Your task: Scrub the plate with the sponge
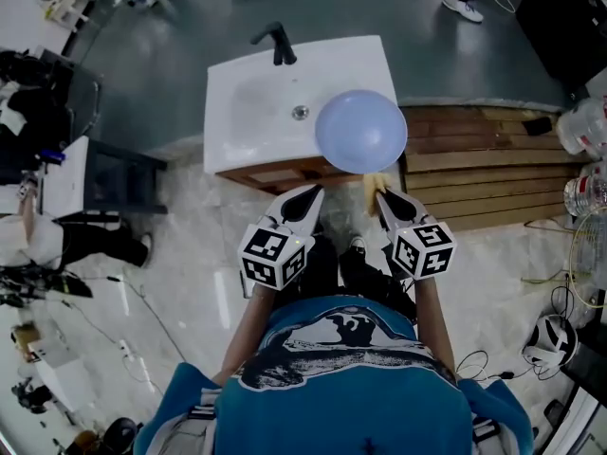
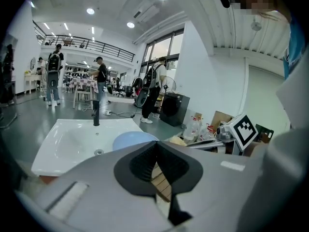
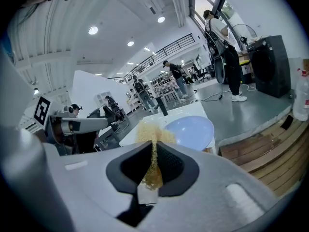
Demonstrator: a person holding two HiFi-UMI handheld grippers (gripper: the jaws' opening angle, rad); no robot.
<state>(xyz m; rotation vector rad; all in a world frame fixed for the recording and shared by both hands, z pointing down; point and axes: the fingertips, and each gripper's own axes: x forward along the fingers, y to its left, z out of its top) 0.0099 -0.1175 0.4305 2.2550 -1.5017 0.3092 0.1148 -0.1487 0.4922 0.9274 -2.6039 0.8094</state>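
Head view: I log a round pale-blue plate [image 1: 360, 131] at the sink's [image 1: 237, 112] front right corner, just ahead of both grippers, with my right gripper [image 1: 381, 197] nearer.
Left gripper view: left gripper [image 2: 155, 145], jaws closed and empty.
Right gripper view: jaws clamped on the yellow sponge [image 3: 152, 129], plate straight beyond.

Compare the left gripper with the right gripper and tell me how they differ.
The left gripper has its jaws pressed together with nothing between them; the right gripper pinches a yellow sponge in its jaws. In the head view the right gripper's tip, with the sponge, lies just below the blue plate, while the left gripper's tip lies further left, at the sink's front edge. Both point toward the sink.
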